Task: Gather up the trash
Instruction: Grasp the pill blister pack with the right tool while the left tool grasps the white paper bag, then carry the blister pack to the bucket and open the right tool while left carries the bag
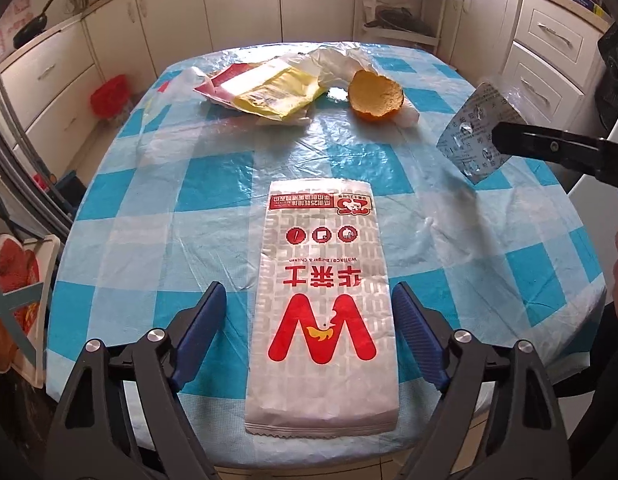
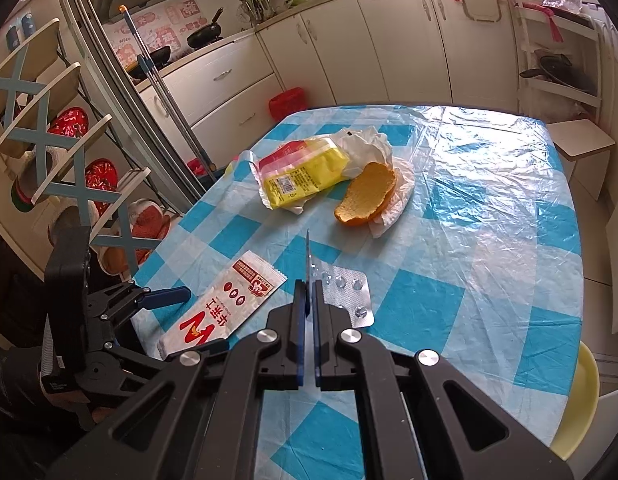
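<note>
Trash on the counter (image 1: 157, 184): the burger bag (image 1: 321, 304) is the landmark, flat at the near edge. Beyond it, at the far side, a yellow wrapper (image 1: 277, 92) on white tissue, with an orange peel (image 1: 375, 94) just right of that pile.

Left gripper (image 1: 309, 336) open wide, pads either side of the bag, not pressing on it; nothing held. Right gripper (image 2: 308, 300) shut on a blister pack (image 2: 349, 296), held in the air to the right of the bag.

Risks, as I judge them:
- Bag lies flat and thin; pads closing from the sides may slide over it or crumple it without lifting.
- Clear plastic sheet over the cloth could be pinched with the bag and dragged, shifting the wrapper and peel.
- Blister pack is nipped at one edge only; a jolt may swing it loose.
- Bag's near end overhangs the counter edge; a nudge might tip it off.

Hard to tell:
- No bin in either view.
- Left fingertips' height above the counter unclear.
- What lies under the wrapper is hidden.
- The pack's gripped edge is hidden between the pads.
</note>
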Available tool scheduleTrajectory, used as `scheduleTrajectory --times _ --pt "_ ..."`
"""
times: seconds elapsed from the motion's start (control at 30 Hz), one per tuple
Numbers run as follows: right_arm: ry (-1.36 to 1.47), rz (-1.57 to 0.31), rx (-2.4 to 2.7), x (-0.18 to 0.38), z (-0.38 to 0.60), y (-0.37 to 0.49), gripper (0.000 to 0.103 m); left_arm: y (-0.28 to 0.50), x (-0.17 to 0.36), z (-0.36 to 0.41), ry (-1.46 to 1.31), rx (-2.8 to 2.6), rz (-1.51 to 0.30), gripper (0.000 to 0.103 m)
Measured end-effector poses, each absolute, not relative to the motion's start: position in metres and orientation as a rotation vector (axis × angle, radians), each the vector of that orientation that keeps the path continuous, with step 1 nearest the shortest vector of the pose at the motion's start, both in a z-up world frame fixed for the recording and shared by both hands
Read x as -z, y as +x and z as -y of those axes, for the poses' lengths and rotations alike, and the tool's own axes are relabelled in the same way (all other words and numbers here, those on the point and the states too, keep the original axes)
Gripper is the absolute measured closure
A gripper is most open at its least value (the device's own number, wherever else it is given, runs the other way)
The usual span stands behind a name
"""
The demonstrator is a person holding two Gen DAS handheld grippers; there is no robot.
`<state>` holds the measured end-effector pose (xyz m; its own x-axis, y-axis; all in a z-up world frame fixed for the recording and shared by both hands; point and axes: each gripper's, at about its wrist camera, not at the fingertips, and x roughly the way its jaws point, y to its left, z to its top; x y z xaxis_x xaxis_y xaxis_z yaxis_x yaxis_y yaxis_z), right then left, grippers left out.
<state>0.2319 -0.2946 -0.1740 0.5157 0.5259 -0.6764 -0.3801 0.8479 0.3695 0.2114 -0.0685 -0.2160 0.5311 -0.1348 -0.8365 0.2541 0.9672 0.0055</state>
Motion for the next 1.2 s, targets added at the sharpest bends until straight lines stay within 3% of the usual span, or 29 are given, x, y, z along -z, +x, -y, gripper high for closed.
scheduleTrajectory --times 0.2,0.33,1.2 --pt "0.176 -0.877 -0.555 0.174 0.291 0.233 0.099 0.221 0.211 0.059 0.098 0.22 -0.978 0.08" --pt "0.175 -0.878 -0.555 0.175 0.291 0.233 0.099 0.226 0.21 0.053 0.062 0.225 -0.99 0.09" --pt "0.191 -0.808 -0.516 0.156 0.305 0.227 0.099 0.214 0.167 0.079 0.076 0.257 -0.922 0.094"
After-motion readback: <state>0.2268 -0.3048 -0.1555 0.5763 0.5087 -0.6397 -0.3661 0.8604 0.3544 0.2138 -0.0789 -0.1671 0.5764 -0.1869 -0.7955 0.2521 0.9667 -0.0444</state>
